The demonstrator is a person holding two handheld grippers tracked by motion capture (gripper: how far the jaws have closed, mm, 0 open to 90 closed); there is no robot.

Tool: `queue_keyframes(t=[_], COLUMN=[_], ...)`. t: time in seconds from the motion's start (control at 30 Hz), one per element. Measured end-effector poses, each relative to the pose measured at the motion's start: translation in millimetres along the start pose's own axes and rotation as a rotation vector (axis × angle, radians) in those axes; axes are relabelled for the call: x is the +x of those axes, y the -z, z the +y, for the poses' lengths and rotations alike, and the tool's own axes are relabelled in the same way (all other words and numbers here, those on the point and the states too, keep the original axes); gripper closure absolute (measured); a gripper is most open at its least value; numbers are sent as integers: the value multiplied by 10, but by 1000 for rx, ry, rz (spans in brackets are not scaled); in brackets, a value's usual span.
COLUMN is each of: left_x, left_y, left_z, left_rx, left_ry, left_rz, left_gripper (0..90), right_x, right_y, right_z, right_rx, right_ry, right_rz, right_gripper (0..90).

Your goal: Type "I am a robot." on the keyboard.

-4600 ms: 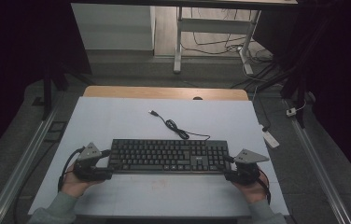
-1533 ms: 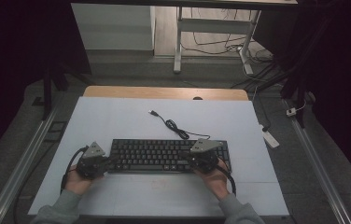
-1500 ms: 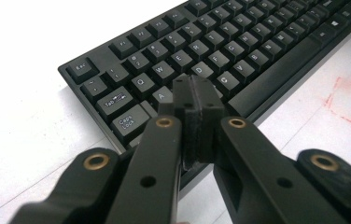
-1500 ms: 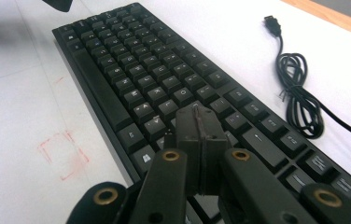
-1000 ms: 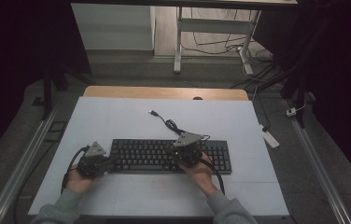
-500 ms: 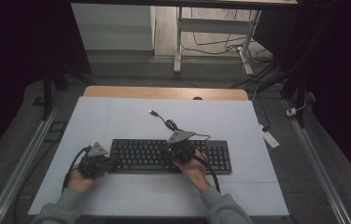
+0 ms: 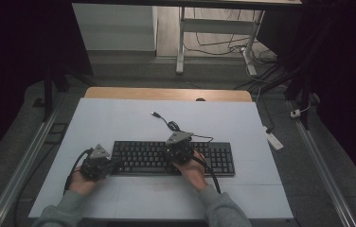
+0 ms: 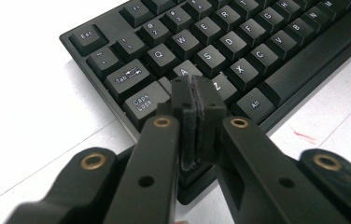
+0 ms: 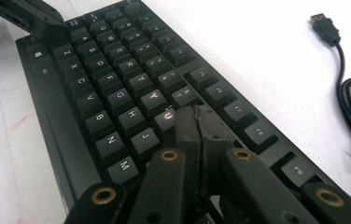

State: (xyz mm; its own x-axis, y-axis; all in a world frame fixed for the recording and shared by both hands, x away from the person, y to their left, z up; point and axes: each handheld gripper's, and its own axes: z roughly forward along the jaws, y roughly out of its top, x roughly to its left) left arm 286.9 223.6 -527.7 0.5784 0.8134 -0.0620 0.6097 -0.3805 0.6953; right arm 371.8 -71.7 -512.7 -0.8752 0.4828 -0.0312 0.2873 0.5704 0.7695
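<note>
1. The keyboard (image 7: 173, 158) is black, full-width, with white-lettered keys; it lies flat near the front of the white table (image 7: 119, 118), its cable (image 7: 173, 126) coiled behind, USB plug (image 9: 325, 23) lying loose.
2. The left gripper (image 8: 197, 88) is pressed closed on nothing, its tip over the A and Z keys at the keyboard's left end.
3. The right gripper (image 9: 200, 116) is likewise clenched empty, its tip by the U key.
</note>
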Motion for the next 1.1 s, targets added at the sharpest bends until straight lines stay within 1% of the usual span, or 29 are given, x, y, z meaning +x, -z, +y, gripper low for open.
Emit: queue_keyframes(t=[0.2, 0.37, 0.6, 0.67, 0.7, 0.73, 0.77, 0.8, 0.83, 0.93, 0.97, 1.03, 1.07, 1.1], left_x=[1, -1, -1, -3, -4, -7, -11, -12, -12, -14, -12, -15, -18, -20], left_y=[-3, -3, -12, -29, -31, -33, -36, -36, -36, -29, -9, 7, 21, 34], left_z=[-5, -5, -5, -6, -7, -5, -5, -6, -5, -2, 2, 7, 12, 16], left_rx=[-4, -2, 1, 13, 11, 10, 9, 9, 9, 6, -8, -17, -25, -33], left_ry=[1, -1, -3, -6, -6, -8, -9, -9, -8, -9, -8, -4, -6, -6], left_rz=[-1, -1, -3, -1, -1, 1, 3, 4, 5, 6, -1, -1, 1, 1], left_gripper=[876, 877, 884, 889, 889, 890, 890, 890, 890, 890, 890, 889, 889, 888], right_x=[2, -2, 6, 10, 10, 11, 17, 17, 11, 19, 21, 24, 24, 26], right_y=[-79, -93, -117, -118, -118, -120, -140, -140, -144, -136, -130, -119, -72, -42], right_z=[11, 20, 27, 29, 29, 28, 16, 16, 19, 29, 31, 34, 46, 55], right_rx=[12, 24, 21, 26, 26, 27, 43, 43, 38, 40, 37, 33, 3, -4], right_ry=[2, 6, 5, 6, 6, 8, 20, 20, 9, 19, 21, 23, 16, 12], right_rz=[0, -10, 1, -3, -3, -5, -14, -14, -7, -12, -8, -11, -5, -5], right_gripper=[880, 880, 895, 896, 896, 897, 898, 898, 899, 899, 899, 899, 899, 898])
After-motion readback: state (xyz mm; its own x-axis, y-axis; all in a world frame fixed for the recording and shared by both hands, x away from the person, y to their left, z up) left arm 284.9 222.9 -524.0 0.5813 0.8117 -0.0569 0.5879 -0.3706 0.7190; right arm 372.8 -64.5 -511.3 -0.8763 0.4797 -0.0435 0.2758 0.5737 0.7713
